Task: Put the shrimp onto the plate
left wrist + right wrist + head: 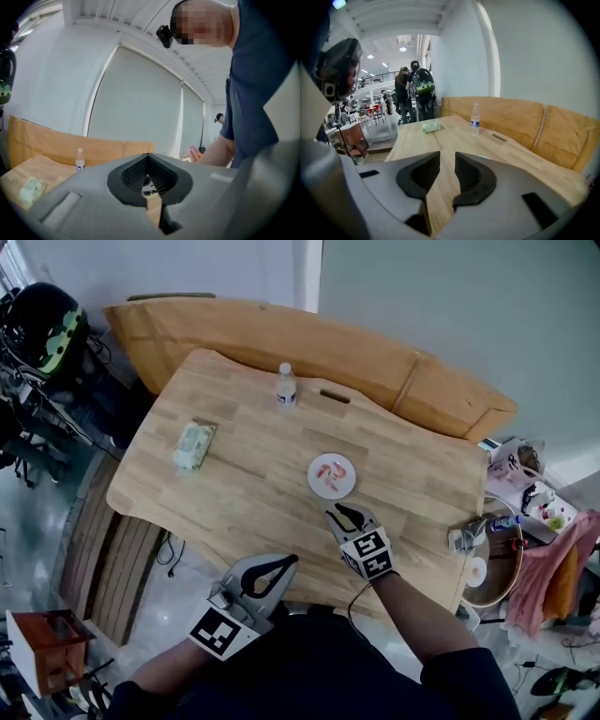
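Note:
A small white plate (320,487) lies right of centre on the wooden table (234,484), and pink shrimp (330,472) rest on it. My right gripper (341,511) hovers just short of the plate's near rim. Its jaws stand apart with only bare wood showing through the gap in the right gripper view (447,153). My left gripper (292,561) is held back at the table's front edge, away from the plate. Its tips meet (148,154) and nothing is between them. The jaws hide the plate in both gripper views.
A water bottle (286,387) stands at the far edge and a pack of wipes (194,443) lies at the left. Cardboard sheets (309,343) lean behind the table. A cluttered round side table (497,563) stands at the right. People stand in the distance (412,89).

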Available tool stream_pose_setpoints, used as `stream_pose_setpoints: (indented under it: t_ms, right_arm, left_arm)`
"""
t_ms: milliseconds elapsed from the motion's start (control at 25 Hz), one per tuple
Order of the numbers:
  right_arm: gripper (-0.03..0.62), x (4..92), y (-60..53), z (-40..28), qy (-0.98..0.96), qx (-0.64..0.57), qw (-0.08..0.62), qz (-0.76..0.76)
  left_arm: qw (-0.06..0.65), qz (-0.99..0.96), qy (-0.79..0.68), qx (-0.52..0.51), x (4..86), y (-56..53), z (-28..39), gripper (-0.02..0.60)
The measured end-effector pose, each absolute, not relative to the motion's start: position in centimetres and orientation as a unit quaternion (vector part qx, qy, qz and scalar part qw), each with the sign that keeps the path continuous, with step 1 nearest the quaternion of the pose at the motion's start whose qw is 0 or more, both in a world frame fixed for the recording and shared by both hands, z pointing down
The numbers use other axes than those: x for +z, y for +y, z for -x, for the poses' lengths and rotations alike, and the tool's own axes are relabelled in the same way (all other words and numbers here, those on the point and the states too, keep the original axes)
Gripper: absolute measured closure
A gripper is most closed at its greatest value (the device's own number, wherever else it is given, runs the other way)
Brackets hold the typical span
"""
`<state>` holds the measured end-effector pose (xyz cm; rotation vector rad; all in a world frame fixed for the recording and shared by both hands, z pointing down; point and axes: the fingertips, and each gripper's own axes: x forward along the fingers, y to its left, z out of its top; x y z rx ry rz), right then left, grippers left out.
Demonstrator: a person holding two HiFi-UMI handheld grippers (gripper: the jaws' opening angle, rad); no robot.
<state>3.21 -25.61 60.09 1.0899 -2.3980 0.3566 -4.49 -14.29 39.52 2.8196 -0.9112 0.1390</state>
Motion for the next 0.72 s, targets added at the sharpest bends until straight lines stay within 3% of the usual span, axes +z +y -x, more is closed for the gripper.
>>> stream_pose_setpoints:
  t_ms: [720]
  right_arm:
    - [0.576,42.3,-12.1,-1.4,-0.896,0.093,0.072,-0.428]
  left_arm:
    - [0.066,-0.969,-0.237,0.027,37.1,-10.5,2.0,0.583]
